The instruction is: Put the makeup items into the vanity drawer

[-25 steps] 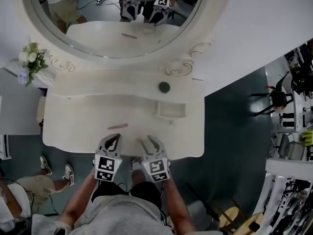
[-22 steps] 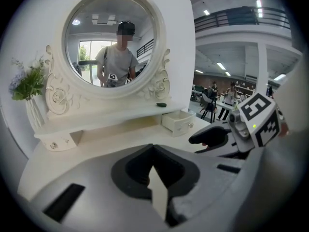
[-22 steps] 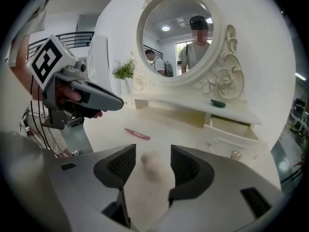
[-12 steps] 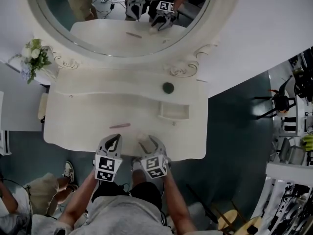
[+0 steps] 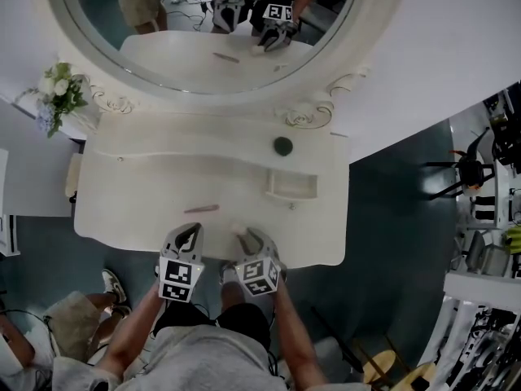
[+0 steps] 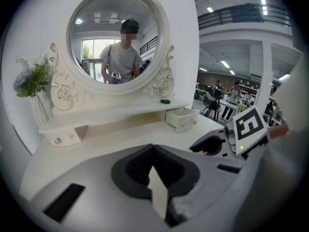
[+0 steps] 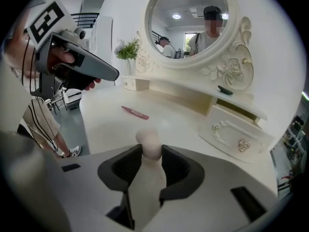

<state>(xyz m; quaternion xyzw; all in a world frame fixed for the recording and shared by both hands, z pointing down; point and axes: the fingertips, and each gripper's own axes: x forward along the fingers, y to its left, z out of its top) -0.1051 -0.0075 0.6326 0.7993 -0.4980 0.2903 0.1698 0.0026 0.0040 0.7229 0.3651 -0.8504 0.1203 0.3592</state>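
My right gripper [image 7: 150, 151] is shut on a pale pink egg-shaped makeup sponge [image 7: 149, 142], whose rounded top sticks out beyond the jaws. The jaws have just been closing with the sponge between them. Seen from the head view, the right gripper [image 5: 247, 235] and the sponge [image 5: 238, 230] are at the vanity's front edge. My left gripper [image 6: 153, 149] hovers beside it, shut and empty. A pink makeup pencil [image 5: 200, 209] lies on the tabletop just beyond the left gripper [image 5: 194, 228]. The small drawer [image 5: 290, 186] stands pulled out at the right. A dark green round item [image 5: 282, 146] sits on the shelf above it.
The white vanity top [image 5: 138, 182] has a raised back shelf under an oval mirror [image 5: 203, 31]. A flower bunch [image 5: 59, 96] stands at the shelf's left end. A person's legs [image 5: 49, 332] show on the floor to the left; a chair [image 5: 460, 165] stands at the right.
The right gripper's jaws stood wider before and have come together on the pale sponge, sinking a little toward the table. The left gripper has stayed put. The bystander at the lower left shifted.
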